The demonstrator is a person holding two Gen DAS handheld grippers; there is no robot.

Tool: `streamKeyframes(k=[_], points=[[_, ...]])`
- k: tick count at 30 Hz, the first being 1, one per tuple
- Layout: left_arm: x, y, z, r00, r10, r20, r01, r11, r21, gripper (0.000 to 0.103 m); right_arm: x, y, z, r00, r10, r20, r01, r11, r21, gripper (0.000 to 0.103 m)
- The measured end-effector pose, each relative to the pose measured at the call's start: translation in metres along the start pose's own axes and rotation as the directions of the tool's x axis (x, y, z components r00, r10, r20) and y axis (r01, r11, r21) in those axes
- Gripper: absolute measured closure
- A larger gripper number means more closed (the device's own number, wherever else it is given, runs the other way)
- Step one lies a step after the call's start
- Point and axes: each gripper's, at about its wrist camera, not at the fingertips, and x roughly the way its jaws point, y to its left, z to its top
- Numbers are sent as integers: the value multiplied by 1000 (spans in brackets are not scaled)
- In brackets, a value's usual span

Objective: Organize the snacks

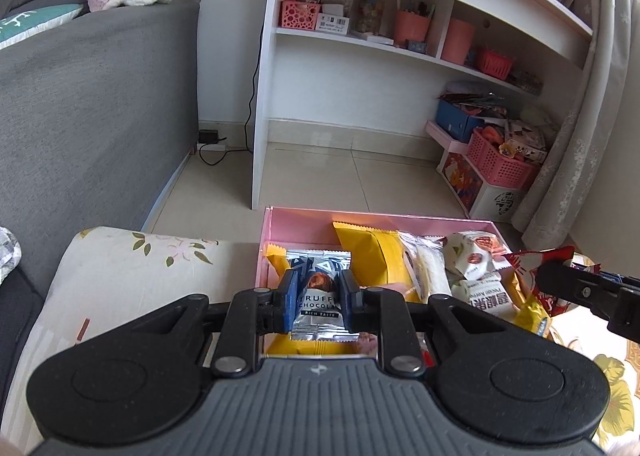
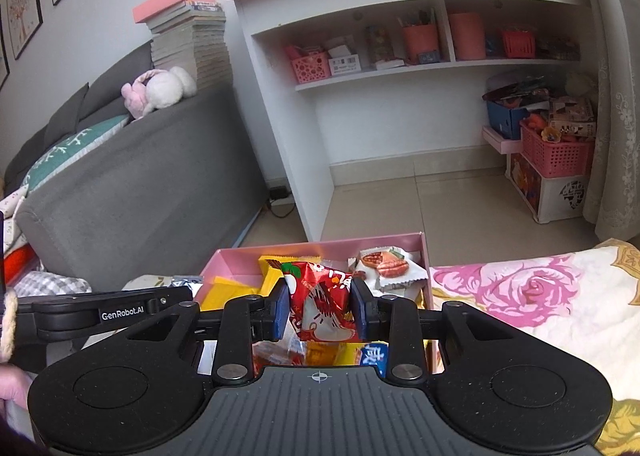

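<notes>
My left gripper (image 1: 319, 288) is shut on a silver truffle chocolate packet (image 1: 319, 298), held over the left part of a pink box (image 1: 276, 223). In the box lie yellow packets (image 1: 372, 256), a white wrapped snack (image 1: 428, 268) and a white nut-print packet (image 1: 476, 256). My right gripper (image 2: 320, 304) is shut on a red and white snack packet (image 2: 320, 306), above the same pink box (image 2: 224, 260). From the left wrist view, the right gripper (image 1: 540, 278) comes in from the right with the red packet (image 1: 524, 260). The left gripper's arm (image 2: 104, 312) crosses the right wrist view at left.
The box rests on a bed with a flowered cover (image 2: 520, 296). A grey sofa (image 1: 92, 107) stands to the left, a white shelf unit (image 1: 360, 47) behind the box. Pink baskets and boxes (image 1: 500, 163) are stacked on the tiled floor at the right, by a curtain (image 1: 580, 135).
</notes>
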Motion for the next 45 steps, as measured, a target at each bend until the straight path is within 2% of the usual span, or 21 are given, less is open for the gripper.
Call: streamKeyframes(k=[7,14,16,17,18,20,22,26,31,37,39,45], points=[[14,9,7,1000,-3,12,3,1000,-9,83,24,5,5,1000,-3,-11,3,1000,-7,71],[32,6,18,999,-36,0,36,999,-10,82,44,9,7,1000,-13,-23,13,1000,-11,69],[35,4,18,998,-56,-13,56,998,-3,76,46,7,7,1000,-13,-22,13,1000,2,68],[34,2,17,999,-48,-6,48,999,2,67,46,5,7,1000,-12,-23,12,1000,14,63],[33,0,16,999,-40,1,40,999,11,57,46,4,7,1000,-11,-24,12,1000,28,51],[29,-3,13,999,-30,11,29,999,39,51,42,1,7,1000,-10,-24,11,999,46,36],[25,-3,10,1000,-15,5,15,998,57,47,37,-2,7,1000,-12,-25,13,999,52,34],[10,-1,3,1000,-9,0,9,999,44,28,24,-3,6,999,-27,-30,29,998,59,30],[-17,-2,-11,999,10,-35,-8,999,42,11,-3,-2,-2,999,-29,-34,31,997,74,20],[-45,0,-31,996,46,-77,-41,997,58,7,-33,5,-17,997,-53,-49,57,996,70,15],[-55,0,-37,995,52,-81,-48,997,58,4,-44,9,-23,997,-65,-45,68,996,54,8],[-82,-11,-56,987,124,-98,-113,987,115,0,-77,17,-40,995,-83,-61,87,994,69,4]])
